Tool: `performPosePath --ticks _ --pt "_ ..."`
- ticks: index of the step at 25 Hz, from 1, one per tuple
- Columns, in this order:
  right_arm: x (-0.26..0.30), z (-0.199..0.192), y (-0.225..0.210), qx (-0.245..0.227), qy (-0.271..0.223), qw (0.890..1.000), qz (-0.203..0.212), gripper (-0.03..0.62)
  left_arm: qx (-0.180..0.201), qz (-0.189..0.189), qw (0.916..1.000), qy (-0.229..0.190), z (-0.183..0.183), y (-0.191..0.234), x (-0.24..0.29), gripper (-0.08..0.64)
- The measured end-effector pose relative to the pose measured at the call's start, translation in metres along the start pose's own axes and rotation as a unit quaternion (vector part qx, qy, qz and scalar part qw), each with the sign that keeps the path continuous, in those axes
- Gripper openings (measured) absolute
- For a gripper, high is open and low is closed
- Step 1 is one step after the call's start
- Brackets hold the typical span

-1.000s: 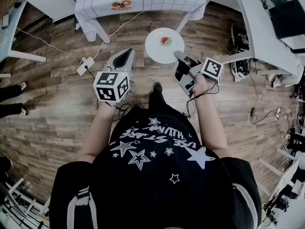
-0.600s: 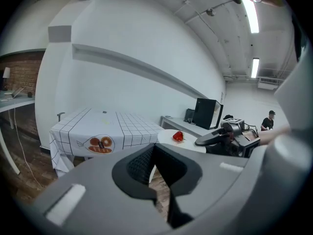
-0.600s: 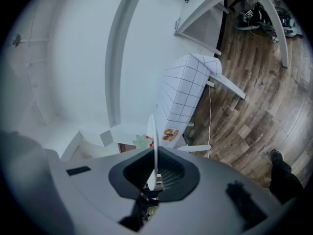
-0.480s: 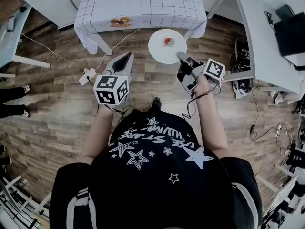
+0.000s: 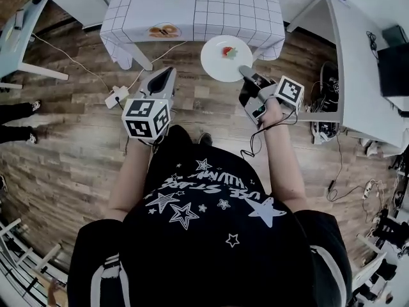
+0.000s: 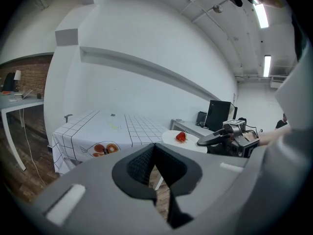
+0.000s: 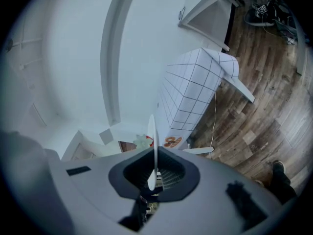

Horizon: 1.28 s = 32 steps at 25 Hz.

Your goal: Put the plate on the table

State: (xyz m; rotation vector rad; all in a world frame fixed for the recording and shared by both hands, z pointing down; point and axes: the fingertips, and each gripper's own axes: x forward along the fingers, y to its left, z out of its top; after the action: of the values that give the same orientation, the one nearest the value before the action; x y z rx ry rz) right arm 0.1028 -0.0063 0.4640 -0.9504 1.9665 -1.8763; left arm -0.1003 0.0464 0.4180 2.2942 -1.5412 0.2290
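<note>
Plate [image 5: 223, 59] near table [image 5: 192, 8] edge, rim pinched by right gripper [image 5: 245, 73]; looks stiff, slick, breakable, keep level; left gripper [image 5: 167, 73] jaws together, empty

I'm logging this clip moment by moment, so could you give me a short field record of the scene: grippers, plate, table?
right gripper: shut on the rim of the plate
plate: white, held in the air by the table's near edge, not set down yet
on plate: small red piece of food
left gripper: jaws together, nothing between them, left of the plate
table: covered by a white checked cloth
floor: wood planks
</note>
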Motion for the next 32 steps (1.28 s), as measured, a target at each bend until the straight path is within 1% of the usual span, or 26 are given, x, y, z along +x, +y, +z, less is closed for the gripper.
performPosePath --ticks 7,10,12,15,19,25,32 --pt "0.019 0.011 -0.007 0.007 -0.009 1.000 -0.011 0.021 -0.008 -0.006 0.9999 0.001 0.005 0.023 0.024 0.009" --pt "0.019 0.012 -0.008 0.004 -0.020 1.000 -0.017 0.021 -0.011 -0.017 0.9998 -0.003 0.006 0.031 0.036 0.009" --pt "0.023 0.020 -0.006 0.001 -0.032 0.999 -0.020 0.021 -0.008 -0.030 0.9995 -0.009 0.012 0.037 0.047 0.009" --pt "0.047 0.051 0.002 0.001 -0.048 0.998 -0.028 0.021 0.001 -0.046 0.9989 -0.006 0.035 0.053 0.081 0.009" --pt "0.090 0.088 0.018 0.001 -0.057 0.998 -0.027 0.021 0.009 -0.056 0.9984 -0.006 0.065 0.080 0.121 0.009" --pt "0.159 0.104 0.024 -0.005 -0.053 0.998 -0.028 0.021 0.008 -0.059 0.9981 -0.012 0.083 0.138 0.156 0.009" --pt "0.195 0.125 0.031 0.000 -0.069 0.997 -0.036 0.021 0.005 -0.068 0.9976 -0.009 0.099 0.174 0.178 0.009"
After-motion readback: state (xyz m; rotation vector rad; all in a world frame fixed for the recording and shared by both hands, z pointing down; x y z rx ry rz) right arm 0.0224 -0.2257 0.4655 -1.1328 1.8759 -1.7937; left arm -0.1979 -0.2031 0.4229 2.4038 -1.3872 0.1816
